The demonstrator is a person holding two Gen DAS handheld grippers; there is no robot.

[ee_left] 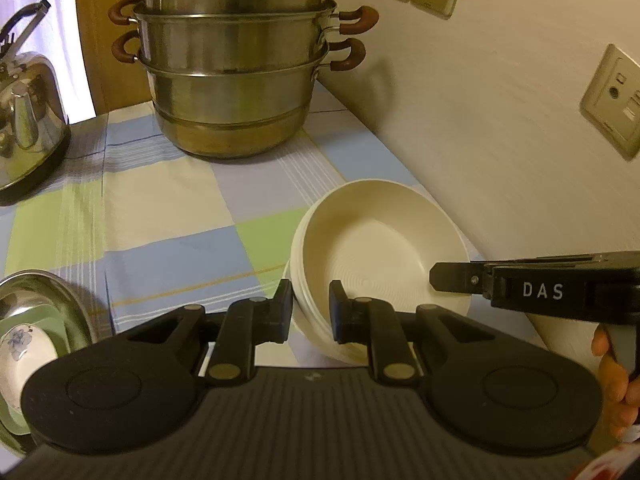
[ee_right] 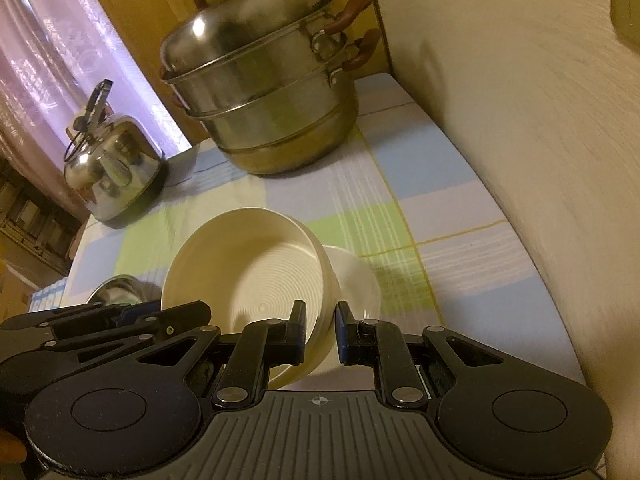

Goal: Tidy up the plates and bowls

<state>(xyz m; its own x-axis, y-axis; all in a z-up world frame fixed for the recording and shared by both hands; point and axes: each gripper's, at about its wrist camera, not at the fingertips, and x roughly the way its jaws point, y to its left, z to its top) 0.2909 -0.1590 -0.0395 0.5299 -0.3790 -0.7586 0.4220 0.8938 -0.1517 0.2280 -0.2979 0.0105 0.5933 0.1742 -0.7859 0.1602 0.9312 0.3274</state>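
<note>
A stack of cream ribbed bowls (ee_left: 380, 248) sits between my two grippers, near the wall side of the checked tablecloth. My left gripper (ee_left: 313, 314) is shut on the stack's near-left rim, one pad inside and one outside the wall. In the left wrist view my right gripper (ee_left: 436, 276) reaches in from the right and meets the opposite rim. In the right wrist view, the right gripper (ee_right: 321, 332) is shut on the wall of the bowl stack (ee_right: 256, 276), and the left gripper (ee_right: 188, 316) shows at the stack's left side. I cannot tell whether the stack touches the cloth.
A large two-tier steel steamer pot (ee_left: 236, 80) stands at the back and a shiny kettle (ee_left: 28, 120) at the left. A metal basin (ee_left: 36, 284) at the near left holds a green plate (ee_left: 48, 316) and a floral bowl (ee_left: 20, 344). The wall with sockets (ee_left: 612, 100) runs along the right.
</note>
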